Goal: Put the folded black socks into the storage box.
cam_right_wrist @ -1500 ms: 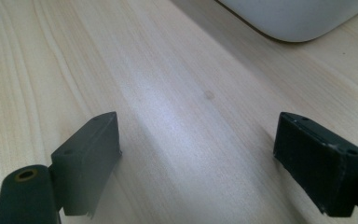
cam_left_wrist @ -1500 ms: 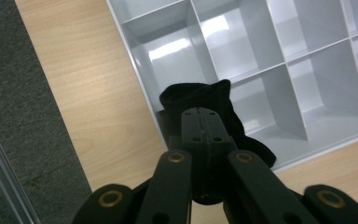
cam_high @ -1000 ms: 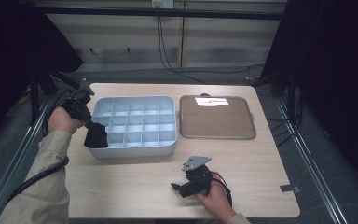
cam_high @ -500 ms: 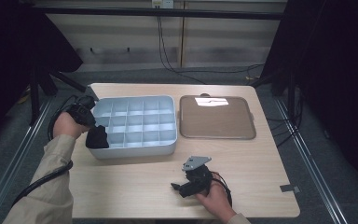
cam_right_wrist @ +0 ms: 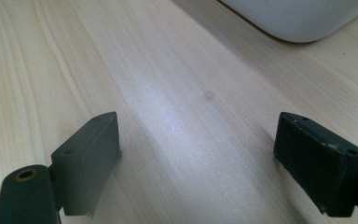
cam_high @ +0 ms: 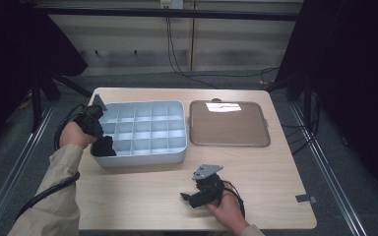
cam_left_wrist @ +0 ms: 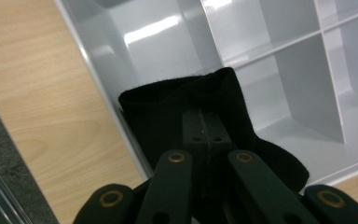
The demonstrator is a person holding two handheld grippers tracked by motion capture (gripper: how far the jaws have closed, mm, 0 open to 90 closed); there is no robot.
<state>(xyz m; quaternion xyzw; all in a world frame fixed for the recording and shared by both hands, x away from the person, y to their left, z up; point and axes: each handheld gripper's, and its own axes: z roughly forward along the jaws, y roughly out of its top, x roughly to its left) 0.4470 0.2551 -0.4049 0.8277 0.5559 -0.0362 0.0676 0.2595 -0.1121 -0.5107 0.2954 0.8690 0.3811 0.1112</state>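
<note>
Black cloth (cam_left_wrist: 200, 112) hides the left tool's (cam_left_wrist: 204, 135) tips

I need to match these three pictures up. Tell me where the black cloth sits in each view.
High view: the black cloth lies in the near-left corner compartment of the grey divided tray, under the left gripper.
Left gripper view: the cloth is at centre, pinched between the shut jaws, against the tray wall.
Right gripper view: the cloth is not in it.
Shared landmark: the tray, whose rounded corner is at upper right.

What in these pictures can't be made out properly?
- Left gripper view: the shut left tool covers the middle of the black cloth, so its full shape is unclear.
- High view: the cloth in the divided tray's near-left corner is too small to identify.
- Right gripper view: the frame edge cuts off the tray.
</note>
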